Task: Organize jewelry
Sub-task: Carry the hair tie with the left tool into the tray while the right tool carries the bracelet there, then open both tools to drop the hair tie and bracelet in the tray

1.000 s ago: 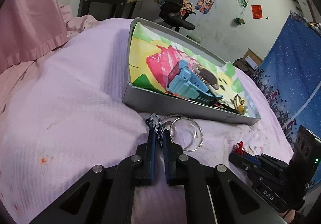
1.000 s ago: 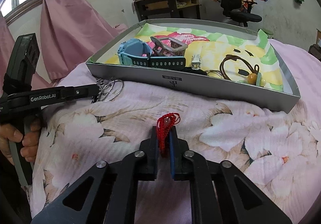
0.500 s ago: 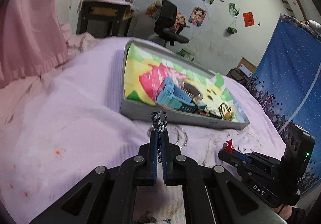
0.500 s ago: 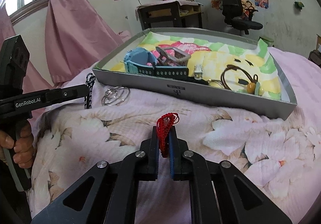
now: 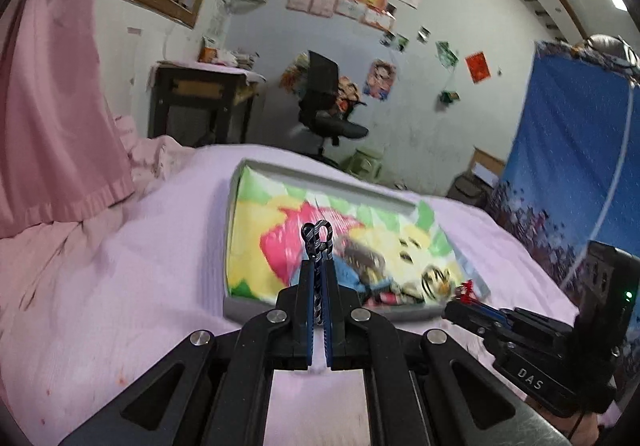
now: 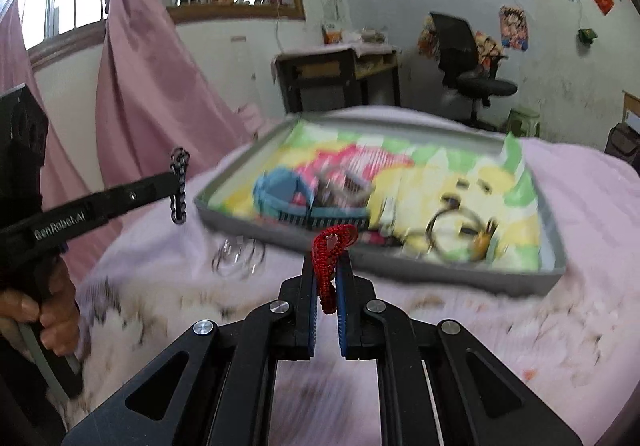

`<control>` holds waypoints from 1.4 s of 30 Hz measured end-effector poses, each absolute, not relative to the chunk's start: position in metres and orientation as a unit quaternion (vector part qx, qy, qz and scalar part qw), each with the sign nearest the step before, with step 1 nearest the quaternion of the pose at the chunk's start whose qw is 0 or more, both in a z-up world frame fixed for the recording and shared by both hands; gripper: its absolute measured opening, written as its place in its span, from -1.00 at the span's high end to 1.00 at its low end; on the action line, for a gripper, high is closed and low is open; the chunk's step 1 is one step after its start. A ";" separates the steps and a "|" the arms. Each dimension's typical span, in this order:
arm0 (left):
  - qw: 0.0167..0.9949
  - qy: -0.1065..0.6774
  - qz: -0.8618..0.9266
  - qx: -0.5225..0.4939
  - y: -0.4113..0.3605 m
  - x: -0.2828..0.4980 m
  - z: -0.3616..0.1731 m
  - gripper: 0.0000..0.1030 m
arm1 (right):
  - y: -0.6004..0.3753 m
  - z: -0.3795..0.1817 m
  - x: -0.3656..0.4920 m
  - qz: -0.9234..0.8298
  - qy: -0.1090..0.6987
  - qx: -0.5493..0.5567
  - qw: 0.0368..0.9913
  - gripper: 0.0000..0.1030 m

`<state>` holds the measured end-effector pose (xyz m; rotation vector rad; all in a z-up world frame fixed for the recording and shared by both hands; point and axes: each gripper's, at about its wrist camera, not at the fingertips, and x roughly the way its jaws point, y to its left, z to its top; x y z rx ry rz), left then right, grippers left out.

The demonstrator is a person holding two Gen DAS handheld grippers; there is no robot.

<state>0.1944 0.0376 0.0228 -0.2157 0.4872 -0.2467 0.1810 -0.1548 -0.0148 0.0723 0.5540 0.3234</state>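
Observation:
My left gripper (image 5: 319,266) is shut on a dark blue and white braided cord bracelet (image 5: 317,242), held up in the air before the grey tray (image 5: 240,302). It also shows in the right wrist view (image 6: 178,186). My right gripper (image 6: 329,266) is shut on a red braided cord bracelet (image 6: 330,246), raised near the tray's front wall (image 6: 440,270). The tray holds a light blue watch (image 6: 280,190), a brown cord with a yellow bead (image 6: 480,238) and other pieces. Silver ring bangles (image 6: 238,260) lie on the bed before the tray.
The tray lies on a pink floral bedsheet (image 6: 480,326). A pink curtain (image 5: 48,106) hangs at the left. A desk (image 5: 200,102) and an office chair (image 5: 324,110) stand beyond the bed. A blue cloth (image 5: 572,174) hangs at the right.
Both grippers have risen from the bed with their bracelets. The left one lifted the blue cord away from the silver bangles, which stayed on the sheet.

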 end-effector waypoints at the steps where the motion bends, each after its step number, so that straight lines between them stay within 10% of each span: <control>1: 0.958 0.237 -0.119 -0.111 0.036 0.197 0.024 0.93 | -0.157 -0.011 0.184 0.152 0.263 0.037 0.952 0.85; 31: 0.923 0.353 -0.088 -0.128 0.035 0.260 -0.018 0.91 | -0.139 -0.035 0.246 0.105 0.308 -0.007 0.946 0.82; 42: 0.926 0.340 -0.097 -0.133 0.039 0.251 -0.012 0.57 | -0.142 -0.026 0.235 0.098 0.284 -0.004 0.954 0.21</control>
